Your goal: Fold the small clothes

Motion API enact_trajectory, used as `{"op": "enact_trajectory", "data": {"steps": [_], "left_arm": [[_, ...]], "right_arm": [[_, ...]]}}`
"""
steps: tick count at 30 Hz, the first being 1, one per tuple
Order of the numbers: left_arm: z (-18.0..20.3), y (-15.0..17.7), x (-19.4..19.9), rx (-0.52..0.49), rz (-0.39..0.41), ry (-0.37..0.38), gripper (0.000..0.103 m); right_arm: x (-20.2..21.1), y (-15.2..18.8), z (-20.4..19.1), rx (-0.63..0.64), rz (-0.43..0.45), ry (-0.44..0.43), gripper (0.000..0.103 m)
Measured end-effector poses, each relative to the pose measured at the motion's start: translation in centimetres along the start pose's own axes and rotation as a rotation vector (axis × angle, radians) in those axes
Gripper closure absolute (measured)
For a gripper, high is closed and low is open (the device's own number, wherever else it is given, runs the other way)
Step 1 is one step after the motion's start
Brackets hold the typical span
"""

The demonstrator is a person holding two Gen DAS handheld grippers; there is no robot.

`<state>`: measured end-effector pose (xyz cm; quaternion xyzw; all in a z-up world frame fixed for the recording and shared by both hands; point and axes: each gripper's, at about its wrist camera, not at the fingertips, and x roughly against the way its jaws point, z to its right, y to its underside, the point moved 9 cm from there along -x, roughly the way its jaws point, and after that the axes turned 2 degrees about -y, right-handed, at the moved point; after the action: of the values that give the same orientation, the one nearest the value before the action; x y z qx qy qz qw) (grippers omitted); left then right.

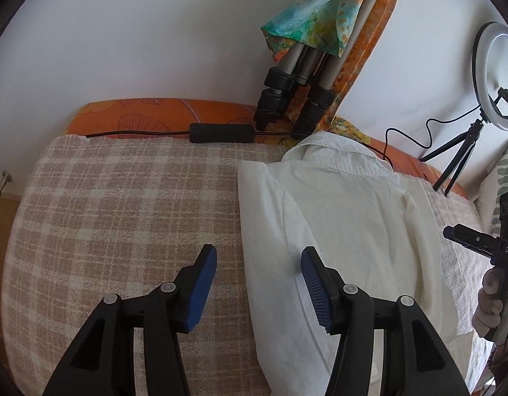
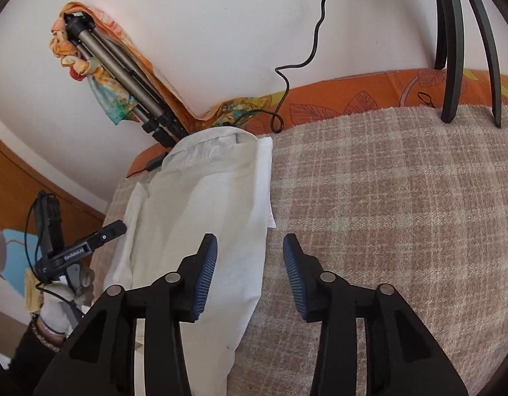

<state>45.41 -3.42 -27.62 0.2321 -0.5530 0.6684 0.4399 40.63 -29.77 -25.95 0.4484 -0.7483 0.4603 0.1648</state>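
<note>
A white collared shirt [image 1: 349, 217] lies face down on the beige checked blanket [image 1: 122, 204], its sides folded inward into a long narrow strip, collar toward the wall. My left gripper [image 1: 259, 283] is open and empty, hovering over the shirt's left edge near its lower part. In the right wrist view the same shirt [image 2: 204, 217] lies left of centre on the blanket [image 2: 402, 198]. My right gripper [image 2: 250, 274] is open and empty above the shirt's right edge. Each gripper shows at the edge of the other's view: the right [image 1: 468, 239], the left [image 2: 98, 236].
A folded tripod [image 1: 297, 99] wrapped in a colourful scarf leans on the wall behind the collar. A black power adapter [image 1: 222, 133] and cables lie on the orange sheet [image 1: 148, 117]. A ring light [image 1: 495, 76] on a small tripod stands at the right.
</note>
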Motion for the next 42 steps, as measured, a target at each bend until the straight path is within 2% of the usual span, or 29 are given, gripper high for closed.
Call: {"op": "enact_trajectory", "data": {"steps": [4,7,10,11,12,13,14,16,17,23,34,42], "left_arm": [[-0.1,-0.8,-1.9,0.015,-0.016,-0.002,0.048],[0.2,-1.7,-2.5,0.001,0.0,-0.019,0.049],[0.2,-2.5,-3.2,0.013,0.006,-0.018,0.05],[0.1,-2.9,-3.4,0.025,0.008,-0.012,0.05],[0.0,-3.2,-3.5,0.035,0.011,-0.011,0.051],[0.0,-3.4,-3.6,0.04,0.011,-0.008,0.061],[0.0,-3.5,-3.8,0.039,0.01,-0.009,0.069],[0.2,-3.6,-4.0,0.036,0.002,-0.001,0.093],[0.2,-3.6,-4.0,0.04,0.002,0.01,0.099],[0.7,-4.0,-2.0,0.076,0.054,0.064,0.102],[2.8,-4.2,5.9,0.008,0.142,0.132,0.103],[3.9,-1.8,11.8,-0.03,0.212,0.127,0.103]], "right_arm": [[-1.5,-1.8,-0.1,0.0,0.004,-0.016,0.052],[-3.3,-2.8,0.1,-0.001,-0.009,-0.006,0.06],[-5.1,-3.4,0.8,-0.008,-0.032,0.031,0.082],[-5.5,-3.3,1.3,-0.01,-0.043,0.058,0.094],[-6.0,-3.2,1.6,-0.011,-0.058,0.071,0.097],[-6.1,-3.2,1.8,-0.012,-0.053,0.066,0.098],[-6.1,-3.3,1.9,-0.017,-0.048,0.061,0.099],[-5.9,-3.5,2.4,-0.04,-0.047,0.051,0.1],[-5.7,-3.7,2.5,-0.053,-0.042,0.045,0.101],[-3.0,-4.7,1.6,-0.063,0.019,-0.026,0.102],[3.8,-5.2,-2.9,-0.002,0.087,-0.143,0.103],[9.3,-2.5,-7.6,0.07,0.11,-0.207,0.103]]}}
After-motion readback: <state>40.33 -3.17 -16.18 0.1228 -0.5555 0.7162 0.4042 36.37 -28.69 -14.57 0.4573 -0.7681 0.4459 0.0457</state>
